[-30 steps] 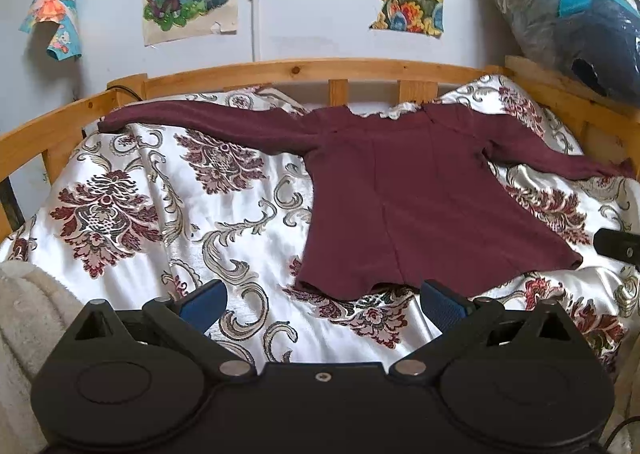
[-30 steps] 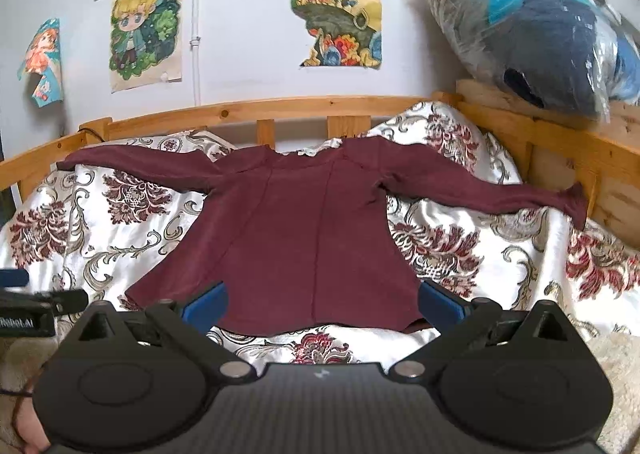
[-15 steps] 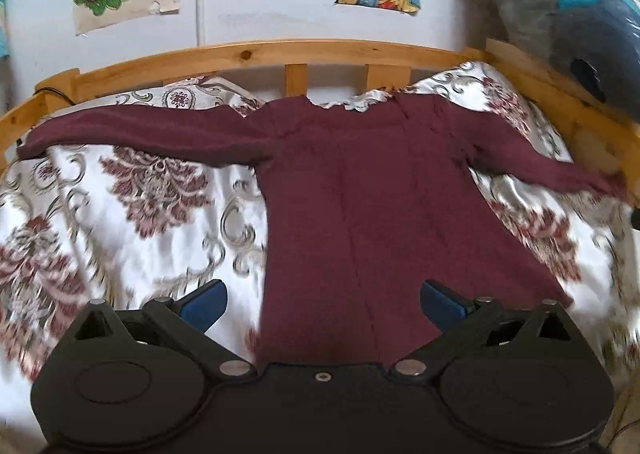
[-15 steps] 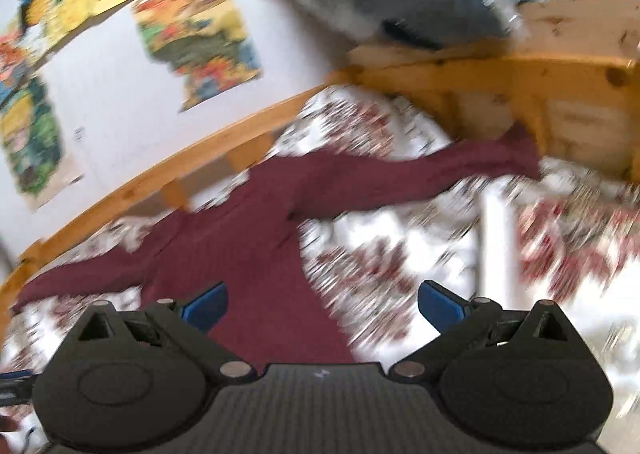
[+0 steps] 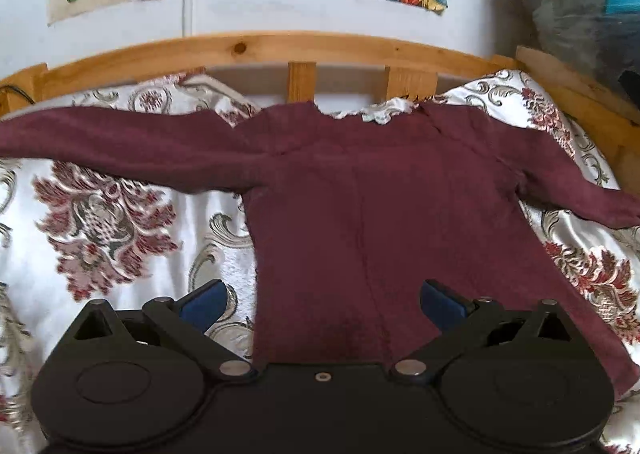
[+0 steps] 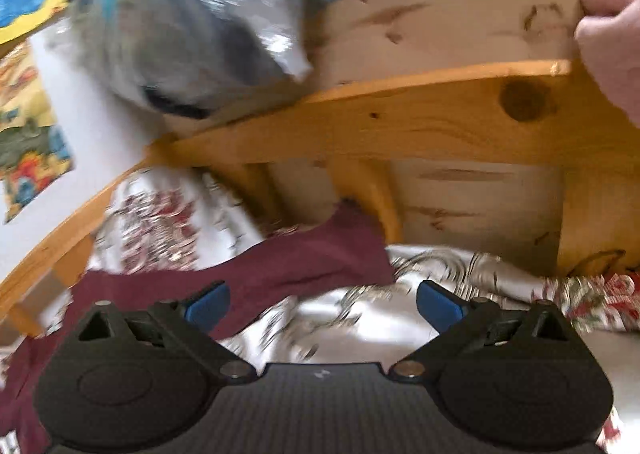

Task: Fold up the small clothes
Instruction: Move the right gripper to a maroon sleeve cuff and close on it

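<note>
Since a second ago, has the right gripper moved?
Yes. The right gripper has swung right, toward the sleeve end by the wooden side rail; the rail now fills its view, where the whole shirt showed earlier.

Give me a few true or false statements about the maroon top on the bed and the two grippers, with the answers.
1. The maroon top lies spread flat with both sleeves stretched out sideways. True.
2. The left gripper is shut on the top's hem. False: its jaws stand wide open and hold nothing.
3. The right gripper faces the end of a sleeve near the wooden bed frame. True.
4. The top lies on a plain blue sheet. False: the bedspread is white with a red floral pattern.
5. The right gripper is open. True.
</note>
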`<state>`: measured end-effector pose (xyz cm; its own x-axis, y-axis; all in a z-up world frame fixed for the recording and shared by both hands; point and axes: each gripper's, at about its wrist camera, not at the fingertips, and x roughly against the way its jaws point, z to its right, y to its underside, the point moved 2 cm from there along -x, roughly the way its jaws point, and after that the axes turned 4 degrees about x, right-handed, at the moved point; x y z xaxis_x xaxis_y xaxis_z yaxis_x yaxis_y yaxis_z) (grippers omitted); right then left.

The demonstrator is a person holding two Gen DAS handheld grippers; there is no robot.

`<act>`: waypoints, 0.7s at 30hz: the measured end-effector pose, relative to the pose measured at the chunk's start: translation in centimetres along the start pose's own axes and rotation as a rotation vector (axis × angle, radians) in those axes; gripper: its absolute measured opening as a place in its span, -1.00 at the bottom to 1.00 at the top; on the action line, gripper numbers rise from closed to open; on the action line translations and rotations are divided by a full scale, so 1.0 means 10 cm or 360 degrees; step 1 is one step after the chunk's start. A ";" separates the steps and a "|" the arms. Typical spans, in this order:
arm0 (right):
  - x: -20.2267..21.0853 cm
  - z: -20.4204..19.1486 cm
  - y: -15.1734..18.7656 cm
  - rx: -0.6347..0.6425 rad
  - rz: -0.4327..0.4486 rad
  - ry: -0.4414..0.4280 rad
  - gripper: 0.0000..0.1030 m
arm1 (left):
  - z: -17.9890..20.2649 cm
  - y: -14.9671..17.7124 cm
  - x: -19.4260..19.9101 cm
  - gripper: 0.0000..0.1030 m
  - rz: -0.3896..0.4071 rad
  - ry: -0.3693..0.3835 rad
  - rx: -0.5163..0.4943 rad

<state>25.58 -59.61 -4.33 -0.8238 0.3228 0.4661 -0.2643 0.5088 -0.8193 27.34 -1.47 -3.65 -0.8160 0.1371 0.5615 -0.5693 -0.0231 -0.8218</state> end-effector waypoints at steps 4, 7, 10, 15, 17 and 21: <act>-0.38 0.07 -0.03 -0.0029 -0.0034 0.0102 0.68 | -0.04 0.11 -0.13 0.99 -0.0026 -0.0015 -0.0040; -0.58 0.10 -0.04 -0.0035 -0.0043 0.0185 0.60 | -0.08 0.16 -0.18 0.99 -0.0051 -0.0020 -0.0035; -0.75 0.13 -0.03 -0.0047 -0.0060 0.0251 0.50 | -0.09 0.18 -0.22 0.99 -0.0058 0.0003 -0.0031; -0.89 0.11 -0.02 -0.0054 -0.0118 0.0303 -0.61 | -0.09 0.21 -0.25 0.99 -0.0102 0.0031 0.0000; -0.81 0.01 -0.01 0.0023 -0.0079 0.0326 -0.86 | -0.11 0.20 -0.23 0.99 -0.0098 0.0041 0.0024; -0.55 -0.40 -0.05 0.0262 0.0063 0.0324 -0.88 | -0.12 0.15 -0.15 0.99 -0.0064 0.0012 0.0039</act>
<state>32.25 -58.42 -5.15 -0.7214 0.5025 0.4765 -0.3254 0.3614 -0.8738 27.81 -0.47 -5.84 -0.7919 0.1460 0.5930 -0.6038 -0.0416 -0.7961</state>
